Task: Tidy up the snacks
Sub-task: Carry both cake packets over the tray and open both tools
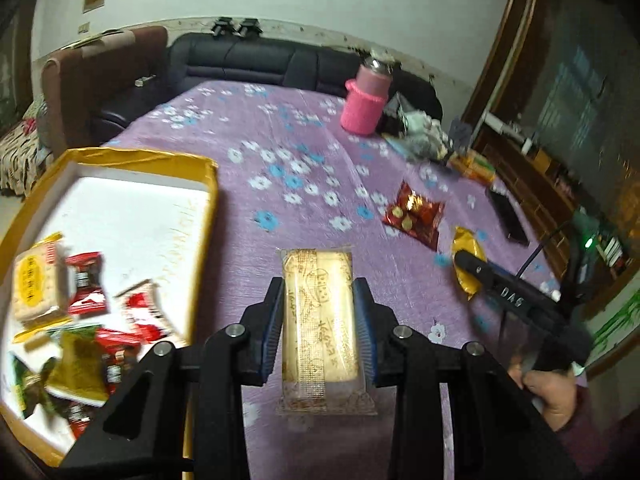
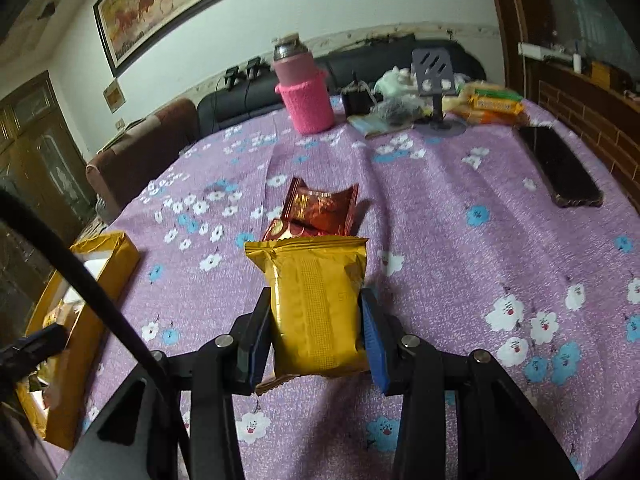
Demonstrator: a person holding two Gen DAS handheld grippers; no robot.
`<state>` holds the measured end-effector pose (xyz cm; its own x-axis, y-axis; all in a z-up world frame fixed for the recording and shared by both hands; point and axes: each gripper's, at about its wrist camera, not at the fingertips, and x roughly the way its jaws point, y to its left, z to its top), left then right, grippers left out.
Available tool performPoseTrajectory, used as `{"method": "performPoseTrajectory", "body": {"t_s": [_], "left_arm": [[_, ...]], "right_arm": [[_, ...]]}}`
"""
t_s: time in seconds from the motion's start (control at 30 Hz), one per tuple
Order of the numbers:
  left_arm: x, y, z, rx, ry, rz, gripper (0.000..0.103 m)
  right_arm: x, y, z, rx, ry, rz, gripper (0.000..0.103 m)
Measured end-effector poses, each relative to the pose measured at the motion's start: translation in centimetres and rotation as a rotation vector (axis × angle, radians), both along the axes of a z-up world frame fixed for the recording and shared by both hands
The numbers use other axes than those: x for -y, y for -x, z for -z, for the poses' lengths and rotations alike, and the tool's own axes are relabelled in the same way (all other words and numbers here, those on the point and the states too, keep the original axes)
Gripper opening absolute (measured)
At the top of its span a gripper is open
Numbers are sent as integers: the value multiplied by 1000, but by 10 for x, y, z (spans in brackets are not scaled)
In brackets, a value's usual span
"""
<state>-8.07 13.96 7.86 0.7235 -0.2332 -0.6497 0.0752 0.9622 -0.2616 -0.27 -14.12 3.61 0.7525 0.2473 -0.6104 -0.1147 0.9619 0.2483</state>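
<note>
My left gripper (image 1: 319, 292) is shut on a beige cracker packet (image 1: 320, 320) and holds it above the purple cloth, right of the gold box (image 1: 208, 200). The box holds several snacks (image 1: 80, 300). My right gripper (image 2: 316, 300) is shut on a gold snack packet (image 2: 316, 304); it also shows in the left wrist view (image 1: 466, 256). A red snack packet (image 2: 320, 212) lies just beyond it on the cloth and shows in the left wrist view (image 1: 414, 216) too. The gold box (image 2: 104, 256) sits at the left in the right wrist view.
A pink-sleeved flask (image 2: 304, 92) stands at the far side. Beside it are a dark stand (image 2: 436, 80), bags and orange packets (image 2: 492, 104). A black phone (image 2: 560, 168) lies at the right. A sofa (image 1: 260, 60) runs behind the table.
</note>
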Motion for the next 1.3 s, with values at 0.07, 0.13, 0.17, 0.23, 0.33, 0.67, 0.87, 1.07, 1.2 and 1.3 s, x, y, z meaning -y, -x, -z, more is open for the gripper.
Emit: {"method": "performPoseTrajectory", "body": {"t_s": [0.07,0.13,0.17,0.23,0.33,0.67,0.87,1.07,1.2,1.3], "left_arm": [[-13,8,-6,20,19,-20,36],[-32,18,-14,48,45,-50,36],[-41,22,-17,59,56,-66,36],[-63,32,-22,80,77,-105,36],[-97,46,-24,103,116,-168,36],[-178,64,-3,98,238,-324,36],[-205,68,12,62,250,-380,36],[-216,56,19,24,238,-390,36],[-219,47,23,4,215,-389,36],[-223,44,26,-1,223,-385,36]], "right_arm": [[-4,3,0,20,26,14,41],[-6,6,-2,34,44,20,41],[-6,7,-3,43,49,25,41],[-8,8,-5,48,71,35,41],[-12,14,-9,31,76,24,41],[-103,30,-57,36,43,-192,40],[-181,23,-59,-10,54,-342,40],[-252,14,-51,-58,115,-465,40],[-289,1,-34,-108,172,-513,40],[-303,-8,-22,-134,198,-522,40]]}}
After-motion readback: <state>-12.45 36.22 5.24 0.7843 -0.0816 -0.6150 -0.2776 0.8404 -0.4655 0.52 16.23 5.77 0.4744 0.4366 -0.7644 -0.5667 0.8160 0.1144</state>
